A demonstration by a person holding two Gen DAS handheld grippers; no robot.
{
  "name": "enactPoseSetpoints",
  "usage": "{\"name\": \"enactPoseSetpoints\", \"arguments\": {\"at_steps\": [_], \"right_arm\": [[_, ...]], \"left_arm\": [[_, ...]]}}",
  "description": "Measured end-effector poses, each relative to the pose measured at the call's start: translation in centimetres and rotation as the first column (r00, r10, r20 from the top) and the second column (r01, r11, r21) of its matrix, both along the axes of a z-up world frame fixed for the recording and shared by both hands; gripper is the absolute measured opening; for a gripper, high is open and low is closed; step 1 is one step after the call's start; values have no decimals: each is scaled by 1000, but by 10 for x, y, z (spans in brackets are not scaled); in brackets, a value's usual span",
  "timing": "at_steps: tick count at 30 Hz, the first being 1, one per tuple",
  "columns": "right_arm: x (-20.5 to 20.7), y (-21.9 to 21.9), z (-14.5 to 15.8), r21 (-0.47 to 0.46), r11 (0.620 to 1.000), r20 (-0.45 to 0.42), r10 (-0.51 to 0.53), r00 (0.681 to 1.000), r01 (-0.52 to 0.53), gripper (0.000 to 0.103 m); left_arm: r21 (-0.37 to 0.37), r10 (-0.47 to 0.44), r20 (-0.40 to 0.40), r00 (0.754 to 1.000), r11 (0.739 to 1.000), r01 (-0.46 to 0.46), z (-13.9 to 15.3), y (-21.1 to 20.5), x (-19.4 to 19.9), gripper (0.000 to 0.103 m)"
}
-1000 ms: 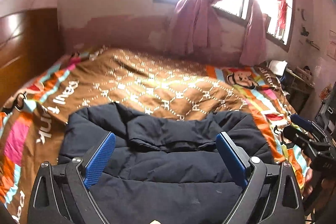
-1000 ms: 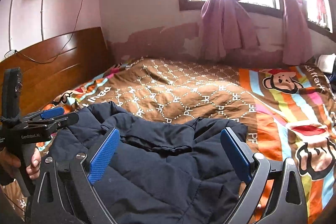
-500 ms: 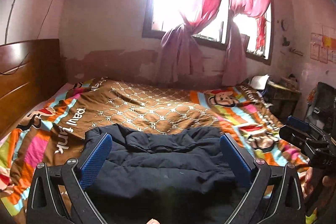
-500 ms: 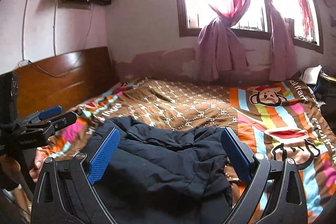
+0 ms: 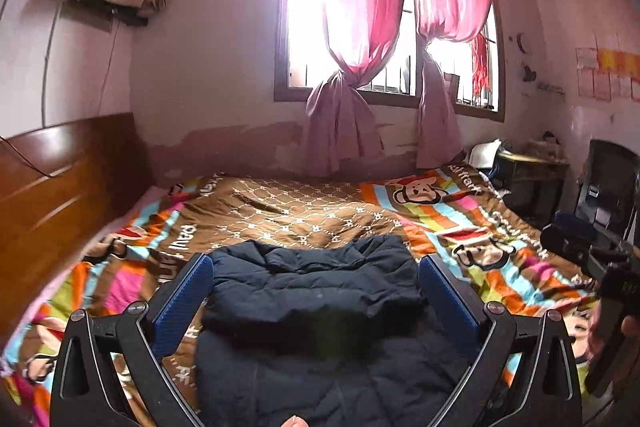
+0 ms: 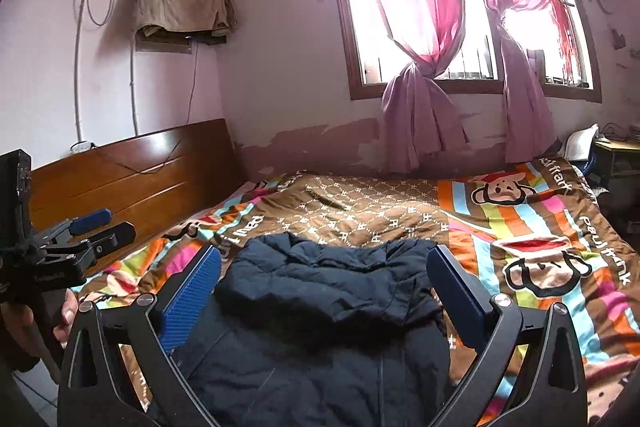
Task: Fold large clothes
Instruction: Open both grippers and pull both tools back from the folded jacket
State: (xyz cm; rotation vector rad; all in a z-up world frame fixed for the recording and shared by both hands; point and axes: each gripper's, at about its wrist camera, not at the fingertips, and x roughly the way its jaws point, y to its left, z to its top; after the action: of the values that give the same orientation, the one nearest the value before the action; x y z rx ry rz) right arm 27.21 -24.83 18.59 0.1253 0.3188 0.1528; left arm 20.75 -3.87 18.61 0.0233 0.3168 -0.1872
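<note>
A dark navy puffer jacket (image 5: pixel 316 311) lies folded on the near part of the bed; it also shows in the right wrist view (image 6: pixel 320 311). My left gripper (image 5: pixel 316 297) is open and empty, held back above the jacket's near end. My right gripper (image 6: pixel 322 297) is open and empty, also above the near end. The right gripper shows at the right edge of the left wrist view (image 5: pixel 592 251). The left gripper shows at the left edge of the right wrist view (image 6: pixel 76 243). Neither touches the jacket.
The bed has a brown and striped cartoon-monkey blanket (image 5: pixel 304 211). A wooden headboard (image 6: pixel 128 167) stands at the left. Pink curtains (image 5: pixel 352 27) hang at the window behind. A cluttered desk (image 5: pixel 532 167) and dark chair (image 5: pixel 608 187) stand at the right.
Both grippers have drawn back and risen away from the jacket, so more of the room and bed shows. Both stay open.
</note>
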Motion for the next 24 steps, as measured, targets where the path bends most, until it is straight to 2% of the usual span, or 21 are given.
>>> {"name": "enactPoseSetpoints", "arguments": {"at_steps": [8,12,15,17,21,24], "right_arm": [[-70,16,-13,-92,996,67,19,998,-13,102],[-95,25,-21,-145,989,45,18,999,-11,102],[-109,28,-37,-176,984,8,17,1000,-15,102],[-115,27,-49,-189,982,-32,18,999,-24,102],[-120,27,-90,-275,961,-129,-10,992,-26,102],[-119,18,-121,-268,962,-226,-16,974,-46,102]], "left_arm": [[29,46,-1,999,998,-46,-18,12,-54,103],[31,53,-29,998,998,-52,-41,22,-70,103],[56,49,-64,997,997,-46,-62,27,-77,103],[102,46,-81,996,994,-38,-83,29,-82,103],[192,92,-128,987,979,-67,-123,33,-88,103],[220,105,-174,979,973,-65,-154,38,-93,103]]}}
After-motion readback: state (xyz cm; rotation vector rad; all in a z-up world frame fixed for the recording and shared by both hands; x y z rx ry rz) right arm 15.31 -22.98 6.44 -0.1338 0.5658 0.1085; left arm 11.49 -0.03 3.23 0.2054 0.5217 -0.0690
